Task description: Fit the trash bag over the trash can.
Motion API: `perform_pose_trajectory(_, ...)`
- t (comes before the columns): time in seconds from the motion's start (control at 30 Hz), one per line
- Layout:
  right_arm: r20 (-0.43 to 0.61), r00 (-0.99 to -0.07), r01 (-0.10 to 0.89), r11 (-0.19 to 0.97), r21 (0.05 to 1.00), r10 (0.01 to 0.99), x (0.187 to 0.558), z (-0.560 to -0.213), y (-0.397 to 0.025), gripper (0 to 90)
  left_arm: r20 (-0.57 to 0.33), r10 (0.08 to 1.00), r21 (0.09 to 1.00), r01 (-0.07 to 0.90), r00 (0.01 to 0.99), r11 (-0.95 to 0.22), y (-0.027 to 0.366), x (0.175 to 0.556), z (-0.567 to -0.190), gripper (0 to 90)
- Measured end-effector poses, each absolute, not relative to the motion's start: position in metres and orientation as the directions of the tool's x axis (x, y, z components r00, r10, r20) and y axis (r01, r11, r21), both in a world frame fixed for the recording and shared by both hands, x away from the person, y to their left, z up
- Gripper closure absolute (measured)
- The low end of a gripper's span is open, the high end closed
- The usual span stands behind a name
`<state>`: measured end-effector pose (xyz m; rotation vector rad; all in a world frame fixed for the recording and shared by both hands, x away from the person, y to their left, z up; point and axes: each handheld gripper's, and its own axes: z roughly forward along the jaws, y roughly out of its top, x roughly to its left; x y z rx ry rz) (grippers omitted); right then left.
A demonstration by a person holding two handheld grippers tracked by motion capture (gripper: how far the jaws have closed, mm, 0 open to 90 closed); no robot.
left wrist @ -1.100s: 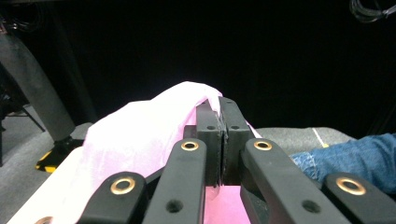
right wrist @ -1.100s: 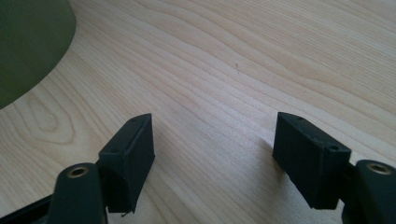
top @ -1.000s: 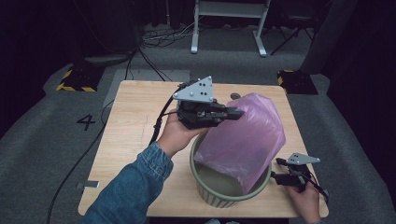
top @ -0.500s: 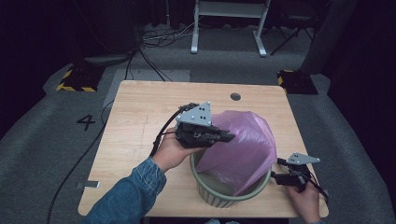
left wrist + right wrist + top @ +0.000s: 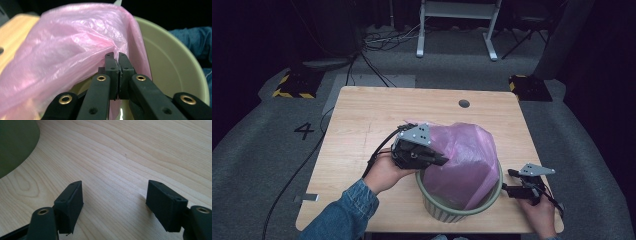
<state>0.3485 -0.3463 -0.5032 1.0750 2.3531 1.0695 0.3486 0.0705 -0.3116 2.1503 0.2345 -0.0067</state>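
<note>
— The pink bag [image 5: 464,160], where is it?

— Half inside the green bin [image 5: 492,197] at the near edge of the table [image 5: 362,125], puffed up well above the rim. My left gripper [image 5: 116,56] has its jaws pressed together on a fold of the plastic, right at the bin's near-left rim. In the high view that gripper [image 5: 439,161] sits against the bag's left side, my hand [image 5: 384,172] behind it.

— Is the bag hooked over the rim anywhere?

— I can't say for sure; from the left gripper view the film drapes along the inside wall, but the edge itself is bunched and hard to read.

— And your other one?

— My right gripper [image 5: 115,195] is low over bare wood with its jaws spread wide, holding nothing. The bin's curved side [image 5: 15,145] shows at that view's far left. From above, the right gripper [image 5: 510,189] lies just beside the bin, near the table's right corner.
</note>
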Motion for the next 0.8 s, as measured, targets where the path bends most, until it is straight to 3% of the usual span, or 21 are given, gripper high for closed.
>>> perform_pose_trajectory(0.03, 0.004, -0.651, 0.501, 0.426, 0.753, 0.759, 0.348, -0.503, -0.346, 30.7, -0.090, 0.173, 0.813, 0.173, 0.981, -0.556, 0.070, 0.348, -0.312, 88.0)
perform_pose_trajectory(0.17, 0.023, -0.590, 0.556, 0.386, 0.737, 0.807, 0.344, -0.498, -0.349, 51.2, -0.043, 0.188, 0.767, 0.154, 0.981, -0.624, 0.062, 0.344, -0.317, 87.5)
perform_pose_trajectory(0.2, 0.052, -0.587, 0.583, 0.378, 0.719, 0.808, 0.345, -0.495, -0.350, 52.2, -0.039, 0.190, 0.759, 0.153, 0.981, -0.632, 0.060, 0.343, -0.318, 87.4)
perform_pose_trajectory(0.37, 0.076, -0.597, 0.559, 0.347, 0.754, 0.798, 0.340, -0.478, -0.350, 52.6, -0.050, 0.190, 0.753, 0.162, 0.981, -0.638, 0.059, 0.343, -0.321, 80.5)
perform_pose_trajectory(0.47, 0.066, -0.616, 0.527, 0.349, 0.775, 0.785, 0.336, -0.464, -0.350, 51.0, -0.020, 0.190, 0.774, 0.136, 0.982, -0.619, 0.065, 0.336, -0.320, 70.1)
perform_pose_trajectory(0.53, 0.065, -0.625, 0.511, 0.346, 0.787, 0.778, 0.335, -0.455, -0.350, 49.1, -0.008, 0.199, 0.787, 0.129, 0.980, -0.603, 0.067, 0.331, -0.319, 57.9)
perform_pose_trajectory(0.63, 0.051, -0.652, 0.467, 0.348, 0.813, 0.757, 0.333, -0.439, -0.348, 47.9, 0.004, 0.227, 0.816, 0.128, 0.974, -0.564, 0.077, 0.326, -0.316, 49.2)
perform_pose_trajectory(0.8, 0.020, -0.687, 0.393, 0.348, 0.851, 0.727, 0.329, -0.404, -0.342, 48.1, 0.004, 0.279, 0.853, 0.143, 0.960, -0.502, 0.098, 0.325, -0.311, 47.4)
